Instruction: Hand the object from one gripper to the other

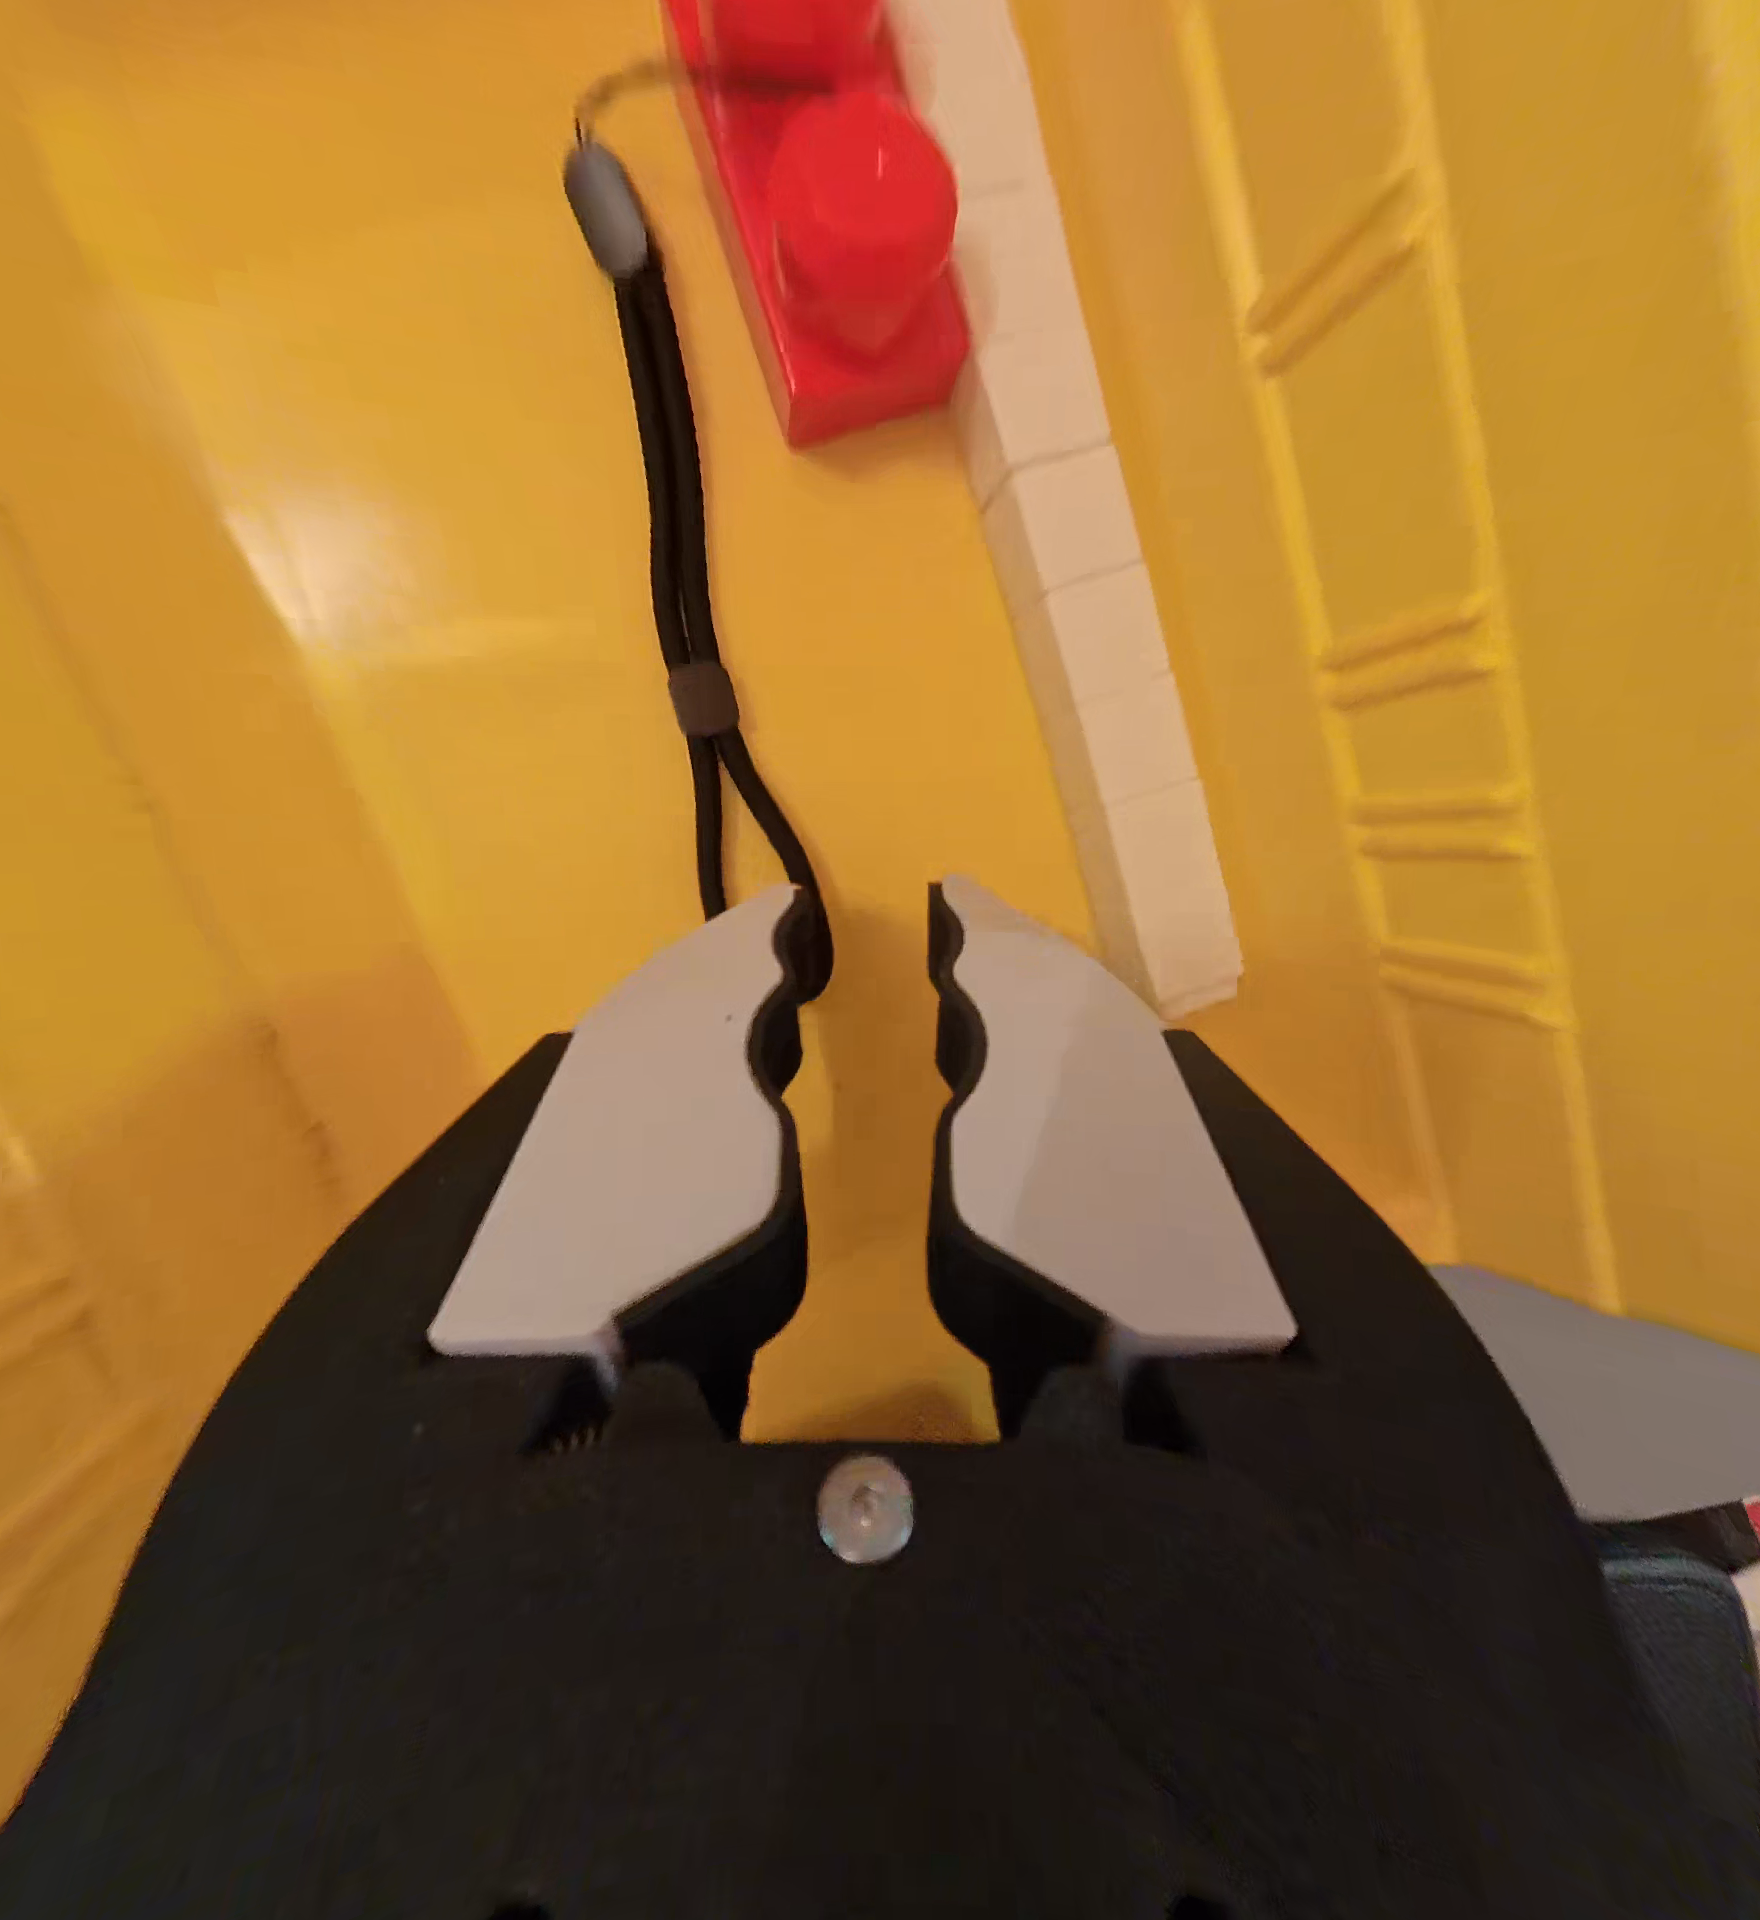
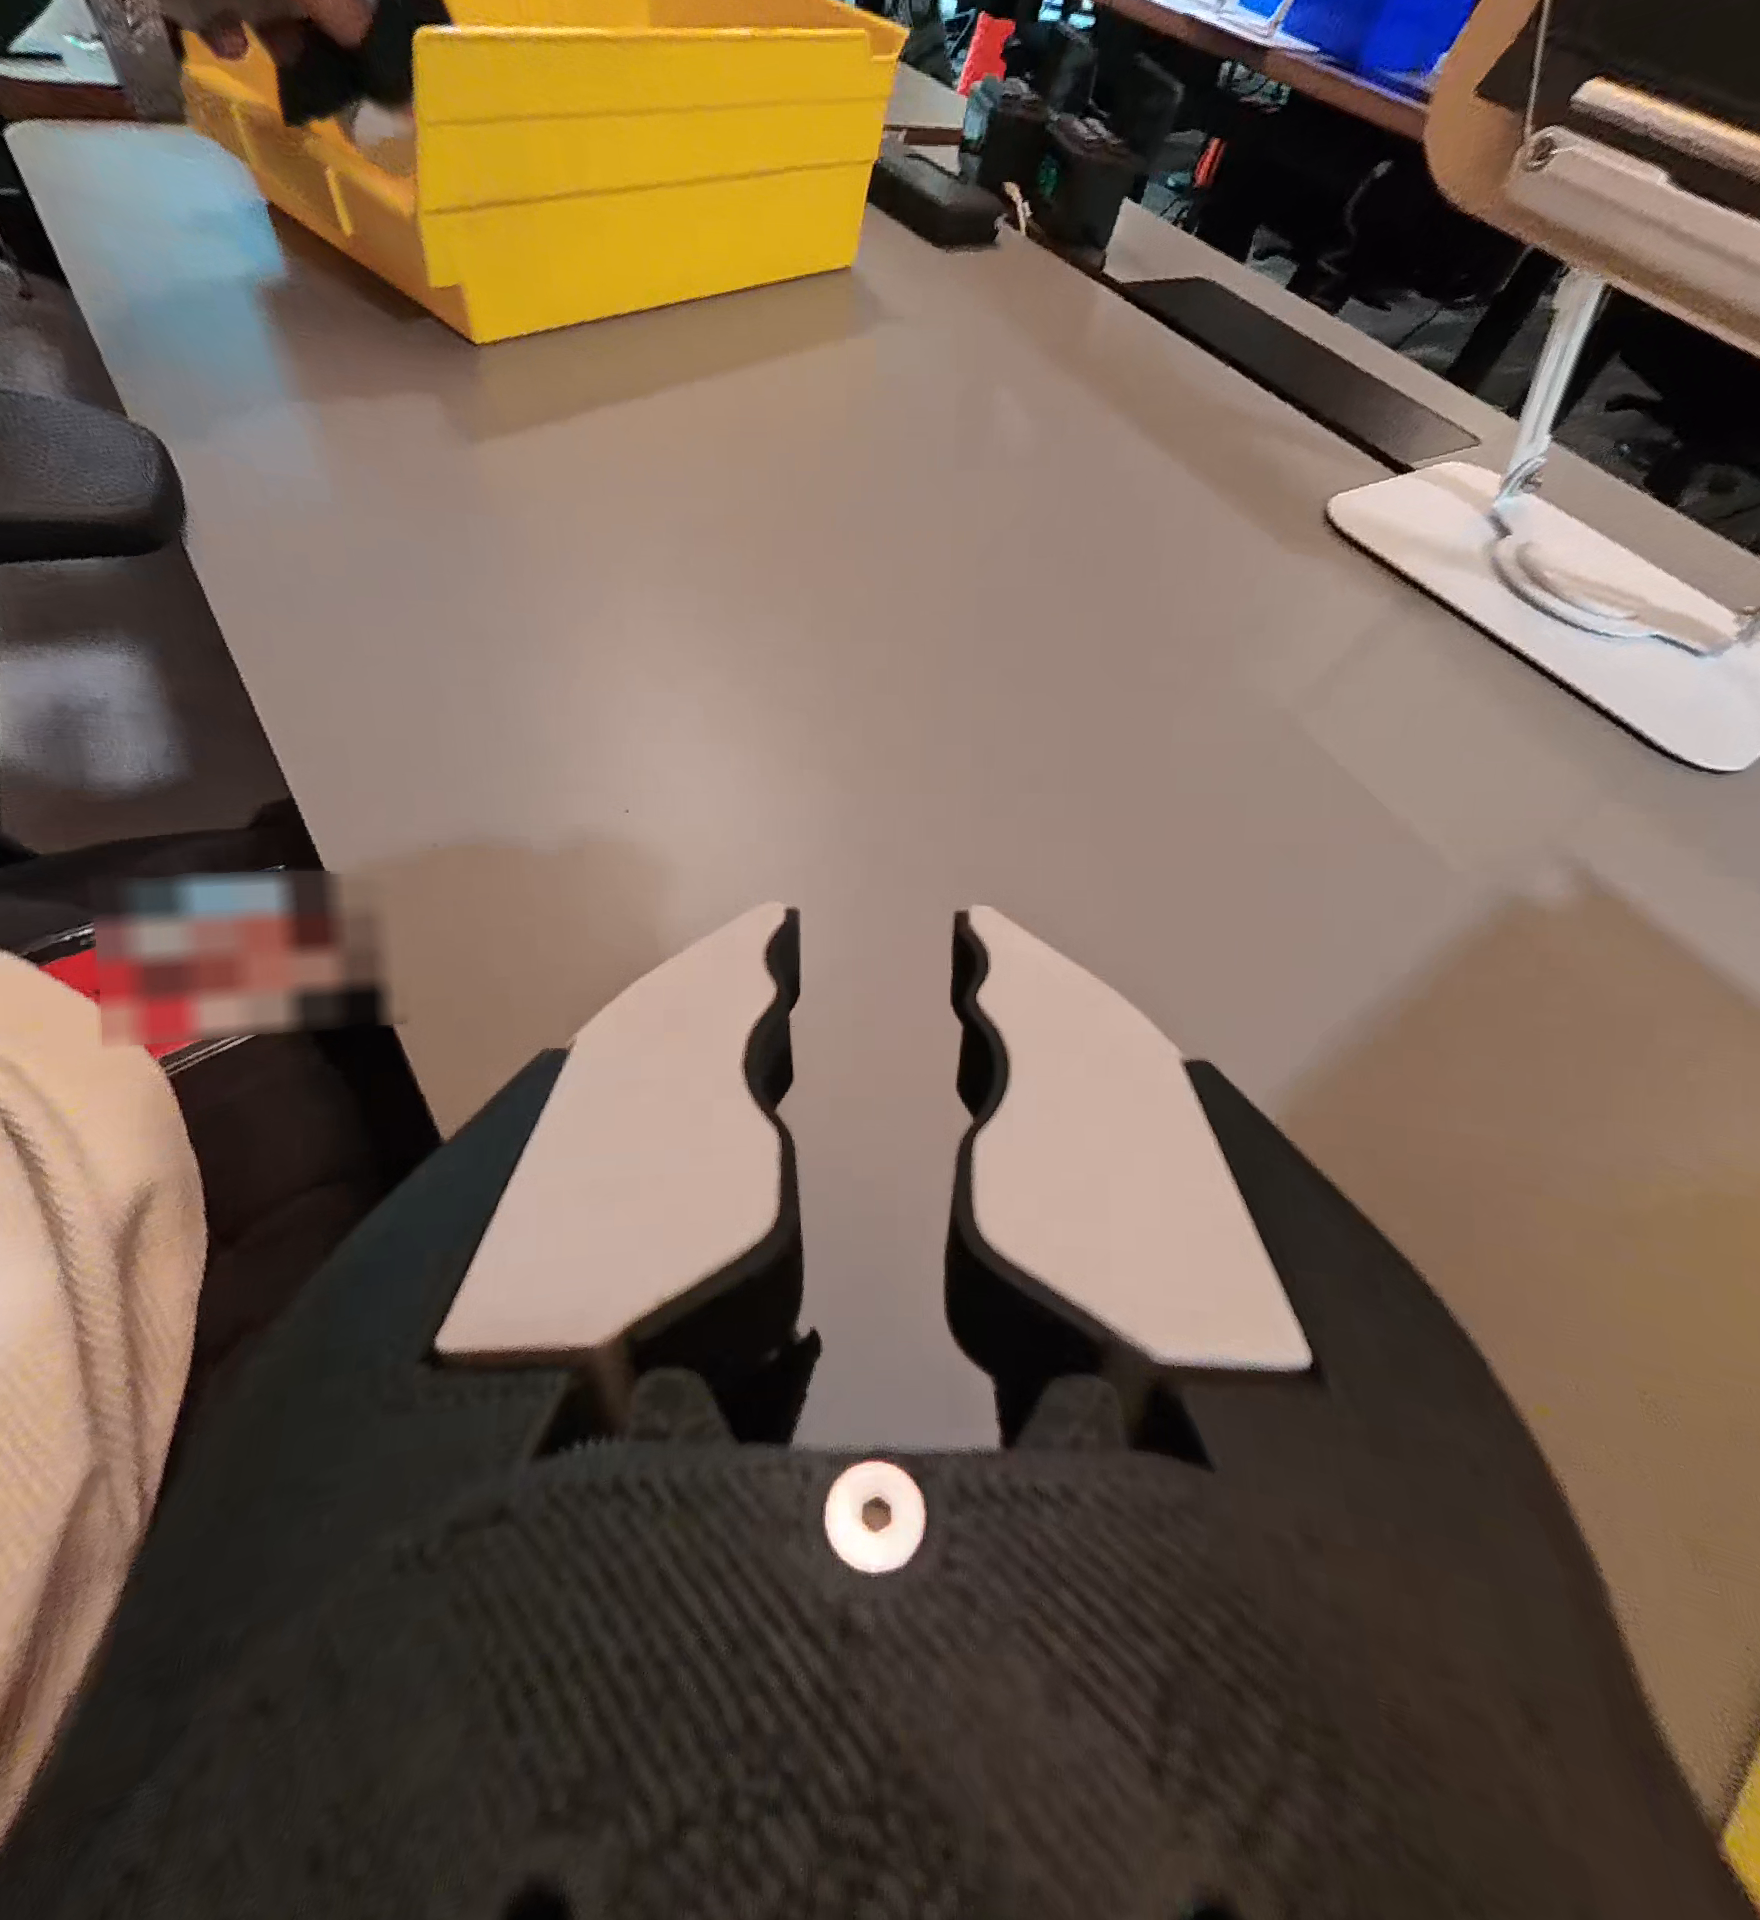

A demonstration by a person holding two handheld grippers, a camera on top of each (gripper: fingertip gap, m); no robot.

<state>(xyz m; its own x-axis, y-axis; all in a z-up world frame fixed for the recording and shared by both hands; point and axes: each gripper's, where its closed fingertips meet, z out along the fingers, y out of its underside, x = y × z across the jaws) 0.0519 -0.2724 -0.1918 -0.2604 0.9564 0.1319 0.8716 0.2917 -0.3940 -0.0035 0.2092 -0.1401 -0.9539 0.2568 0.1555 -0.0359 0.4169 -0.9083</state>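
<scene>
Inside the yellow bin (image 1: 356,623) the left gripper (image 1: 865,904) has bare floor ahead, hemmed by black cord (image 1: 673,540), red block (image 1: 845,260) and white strip (image 1: 1094,644) — out on the grey table (image 2: 855,623), broad open room between bin and monitor stand (image 2: 1582,634).

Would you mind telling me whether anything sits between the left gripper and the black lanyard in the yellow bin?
Nothing visible does. The left gripper is open inside the yellow bin, and the black lanyard already runs up to its left finger. The red block and white strip lie off to the right.
</scene>
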